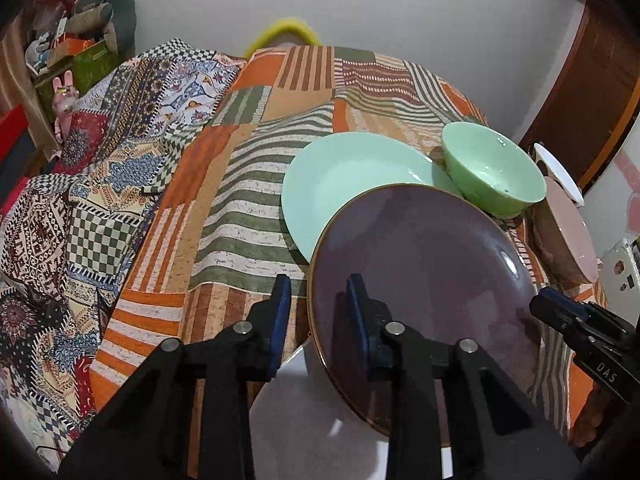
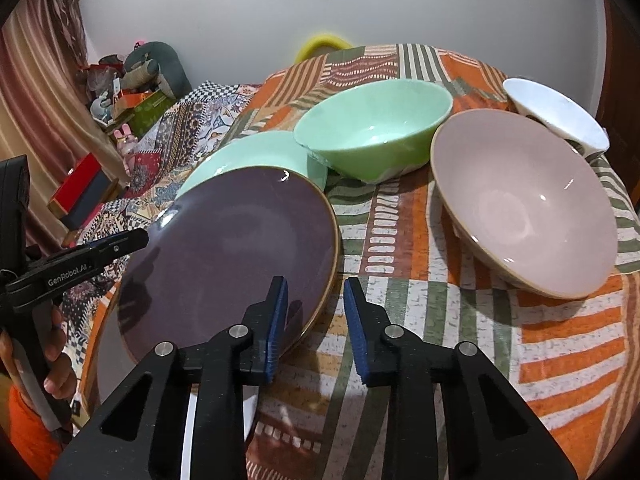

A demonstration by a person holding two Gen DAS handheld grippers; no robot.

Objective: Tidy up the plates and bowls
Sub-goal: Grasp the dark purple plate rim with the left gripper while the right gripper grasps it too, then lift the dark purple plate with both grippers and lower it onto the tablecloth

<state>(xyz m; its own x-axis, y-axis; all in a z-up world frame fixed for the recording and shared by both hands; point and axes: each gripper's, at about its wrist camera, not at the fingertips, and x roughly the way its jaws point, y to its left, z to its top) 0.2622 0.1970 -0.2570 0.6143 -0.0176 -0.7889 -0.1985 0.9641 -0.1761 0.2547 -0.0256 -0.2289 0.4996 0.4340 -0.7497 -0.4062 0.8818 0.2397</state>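
Observation:
A dark purple plate [image 1: 420,272] [image 2: 232,240] lies tilted at the table's near edge, over a mint-green plate [image 1: 344,176] [image 2: 248,152] and a white plate [image 1: 288,408]. My left gripper [image 1: 319,280] straddles its left rim, one finger over the plate and one outside; a gap shows beside the rim, so it is open. My right gripper [image 2: 316,282] straddles the right rim the same way, narrowly open. A green bowl [image 2: 372,128], a pink bowl [image 2: 520,200] and a white bowl [image 2: 556,116] stand behind and to the right.
The table wears a striped orange-and-green cloth [image 1: 240,200], with a patchwork fabric [image 1: 100,200] draped to its left. A person's hand [image 2: 56,360] holds the left gripper's handle. Boxes and soft toys [image 1: 80,40] pile up at the far left wall.

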